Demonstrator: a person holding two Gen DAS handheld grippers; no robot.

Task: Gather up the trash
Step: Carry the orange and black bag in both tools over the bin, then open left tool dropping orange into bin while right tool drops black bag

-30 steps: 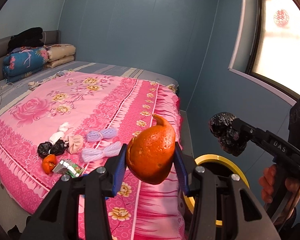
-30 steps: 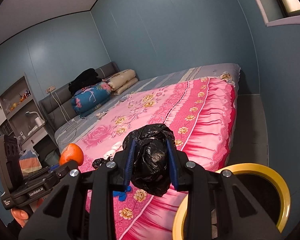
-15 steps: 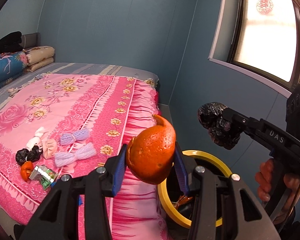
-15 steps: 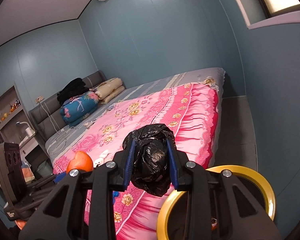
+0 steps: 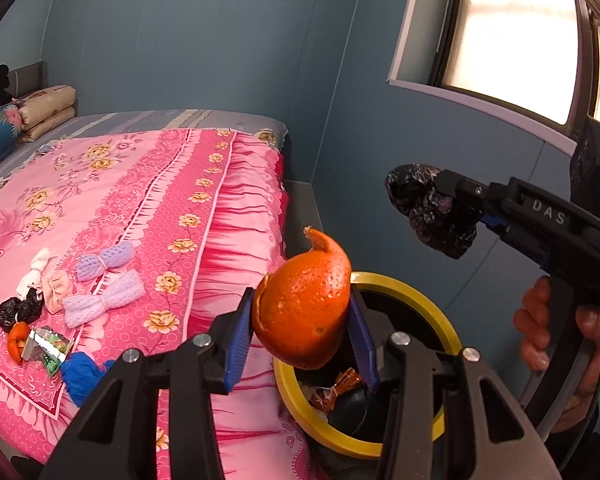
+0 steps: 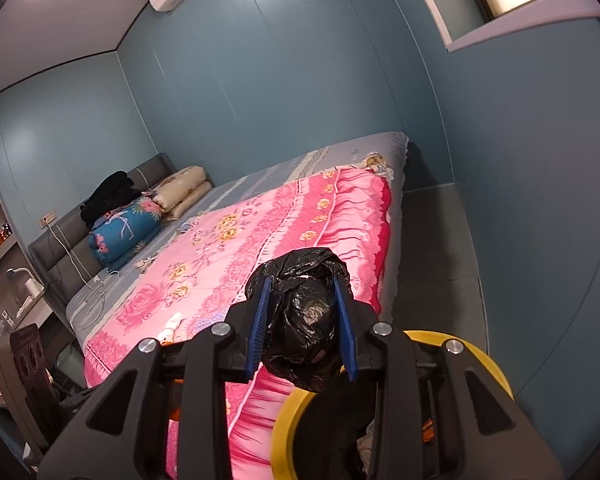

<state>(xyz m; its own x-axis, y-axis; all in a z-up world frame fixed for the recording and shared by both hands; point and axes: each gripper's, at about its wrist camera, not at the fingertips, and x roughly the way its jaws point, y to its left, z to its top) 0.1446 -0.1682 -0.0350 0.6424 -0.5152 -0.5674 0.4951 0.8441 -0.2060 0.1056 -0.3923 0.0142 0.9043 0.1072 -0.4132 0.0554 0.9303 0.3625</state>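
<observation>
Mid-task: left gripper (image 5: 302, 322) clamps orange peel (image 5: 304, 312), right gripper (image 6: 303, 328) clamps black bag wad (image 6: 304, 316), both above yellow-rimmed bin (image 5: 448, 336); more litter (image 5: 40, 340) lower left on bed (image 5: 160, 184).

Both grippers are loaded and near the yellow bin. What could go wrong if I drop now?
The orange peel in the left gripper sits over the bin's near rim, so it may bounce out toward the bed. The black bag in the right gripper looks short of the opening and could land on the floor.

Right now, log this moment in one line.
left gripper: holds orange peel | right gripper: holds black bag | both over yellow-rimmed bin
</observation>
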